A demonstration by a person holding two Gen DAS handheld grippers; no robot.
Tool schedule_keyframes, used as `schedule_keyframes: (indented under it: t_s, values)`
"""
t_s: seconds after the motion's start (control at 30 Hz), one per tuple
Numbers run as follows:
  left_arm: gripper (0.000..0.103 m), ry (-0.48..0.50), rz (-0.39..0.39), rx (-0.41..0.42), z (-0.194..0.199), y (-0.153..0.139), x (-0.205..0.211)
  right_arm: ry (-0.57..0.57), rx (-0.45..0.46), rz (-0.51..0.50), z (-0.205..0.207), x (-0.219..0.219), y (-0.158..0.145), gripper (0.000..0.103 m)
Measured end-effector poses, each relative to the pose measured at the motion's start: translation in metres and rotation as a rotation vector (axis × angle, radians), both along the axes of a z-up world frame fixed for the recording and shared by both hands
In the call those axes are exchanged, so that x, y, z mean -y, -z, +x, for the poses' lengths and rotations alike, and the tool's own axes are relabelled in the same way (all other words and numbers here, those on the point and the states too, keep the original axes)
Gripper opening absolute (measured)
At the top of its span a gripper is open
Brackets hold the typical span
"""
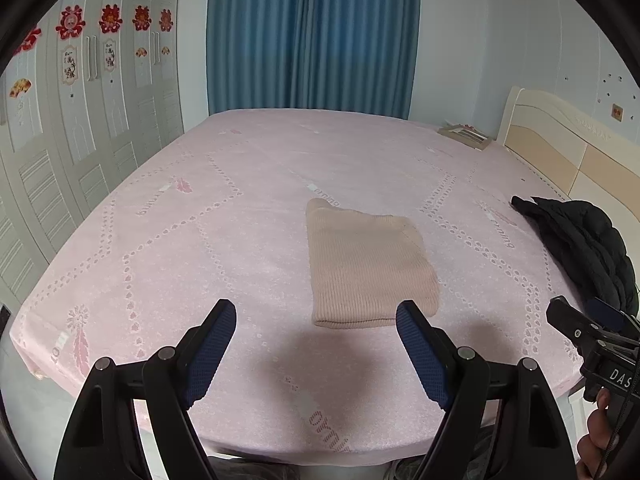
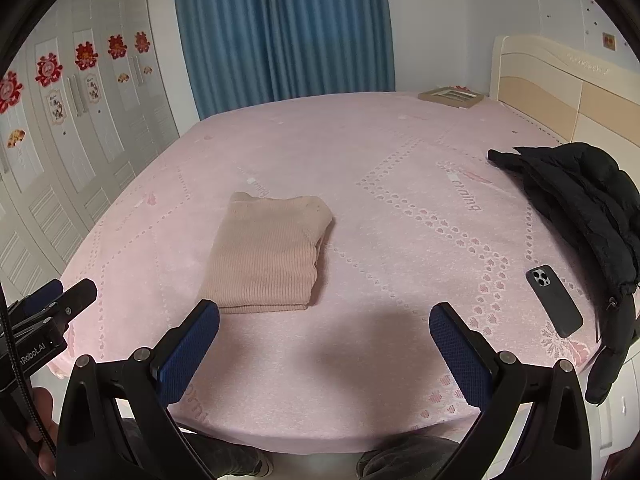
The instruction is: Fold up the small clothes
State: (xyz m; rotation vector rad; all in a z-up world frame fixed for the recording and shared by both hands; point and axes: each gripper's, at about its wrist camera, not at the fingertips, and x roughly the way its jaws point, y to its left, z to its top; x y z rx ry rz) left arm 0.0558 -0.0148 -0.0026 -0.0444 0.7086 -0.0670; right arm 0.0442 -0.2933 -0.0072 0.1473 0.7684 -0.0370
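Observation:
A beige ribbed knit garment point(image 1: 366, 262) lies folded into a neat rectangle on the pink bed point(image 1: 224, 208). It also shows in the right wrist view point(image 2: 268, 252). My left gripper point(image 1: 316, 312) is open and empty, held above the bed's near edge, just short of the garment's near hem. My right gripper point(image 2: 324, 312) is open and empty, to the right of the garment's near corner. Each gripper shows at the edge of the other's view: the right one point(image 1: 560, 312) and the left one point(image 2: 86, 290).
A black puffer jacket point(image 2: 580, 208) lies at the bed's right edge, with a dark phone point(image 2: 554, 300) beside it. A flat box point(image 2: 450, 98) sits by the headboard point(image 2: 560, 92). White wardrobes point(image 1: 80, 128) stand left, blue curtains point(image 1: 312, 36) behind.

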Motion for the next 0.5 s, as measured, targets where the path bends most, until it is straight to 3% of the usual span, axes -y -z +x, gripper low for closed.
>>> schedule_keyframes:
  t_s: [0.5]
  values:
    - [0.081,-0.013,0.016,0.01,0.0002,0.0001,-0.0008,-0.003,-0.006,-0.011,0.0014,-0.0014,0.0009,0.103]
